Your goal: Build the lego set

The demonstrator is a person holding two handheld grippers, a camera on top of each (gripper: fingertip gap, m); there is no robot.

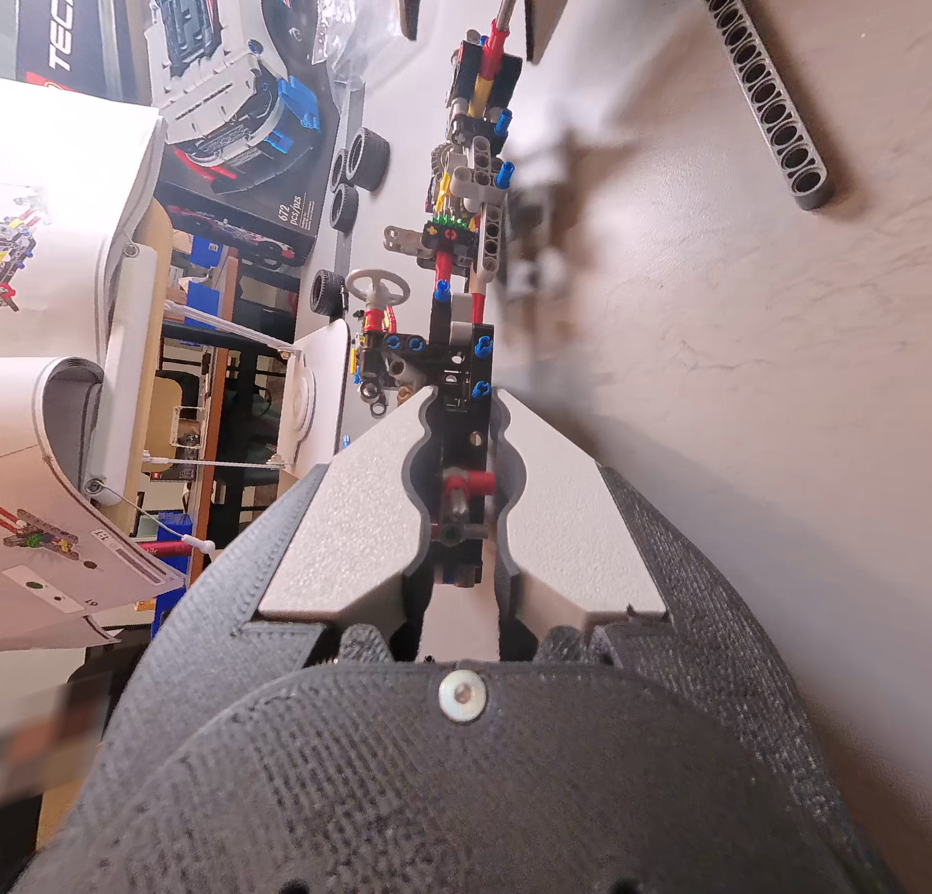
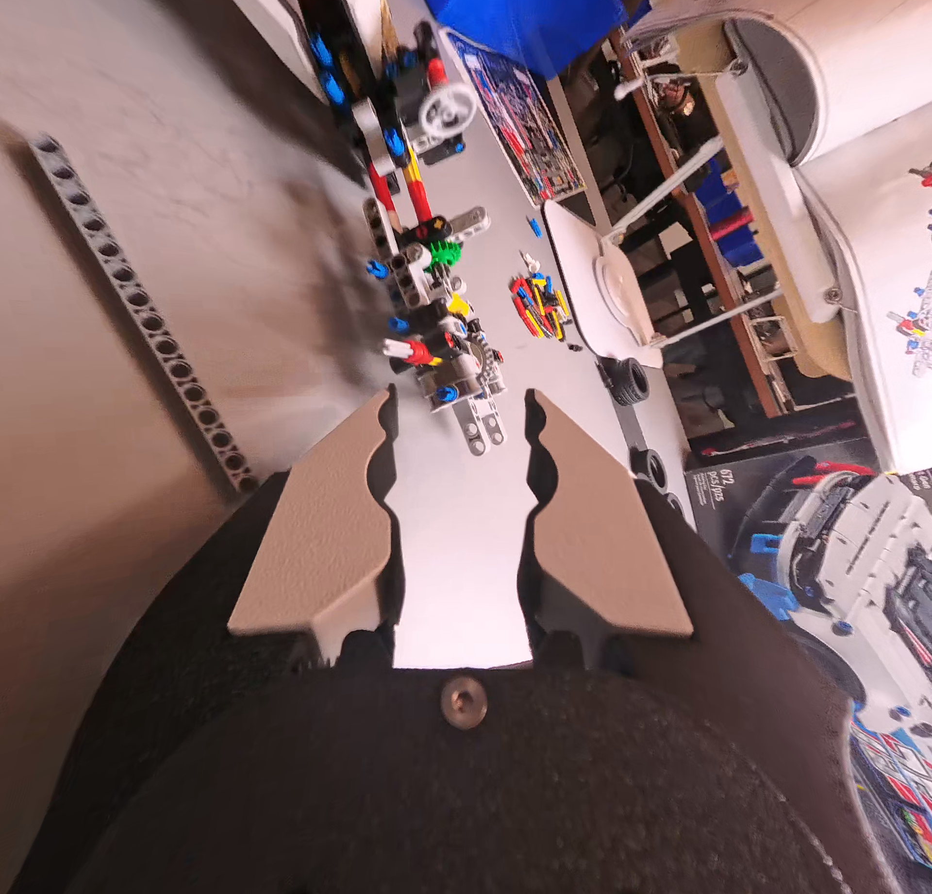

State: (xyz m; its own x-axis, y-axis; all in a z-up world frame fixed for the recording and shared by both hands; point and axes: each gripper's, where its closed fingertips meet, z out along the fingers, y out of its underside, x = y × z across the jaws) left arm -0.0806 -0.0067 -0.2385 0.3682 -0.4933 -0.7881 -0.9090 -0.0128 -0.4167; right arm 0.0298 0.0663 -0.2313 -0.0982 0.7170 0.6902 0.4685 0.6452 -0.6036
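Note:
The long, partly built lego chassis (image 1: pixel 461 244) is black and grey, with red axles, blue pins, a green gear and a white steering wheel (image 1: pixel 378 287). My left gripper (image 1: pixel 464 393) is shut on its near black end and holds it on edge beside the table. In the right wrist view the same chassis (image 2: pixel 428 285) runs away from my right gripper (image 2: pixel 460 393), which is open and empty just short of the chassis's grey end beams. A long grey holed beam (image 1: pixel 761 83) lies loose on the table; it also shows in the right wrist view (image 2: pixel 141 315).
Loose black tyres (image 1: pixel 360 164) (image 2: pixel 628 380) lie next to the set's box (image 1: pixel 242 113) (image 2: pixel 807 567). A pile of small coloured parts (image 2: pixel 539 310) sits by a white stand base (image 2: pixel 605 275). An open instruction booklet (image 1: pixel 60 214) is propped on the stand. A sticker sheet (image 2: pixel 519 128) lies farther back. Across from one pair of fingers to the other is roughly 15 cm.

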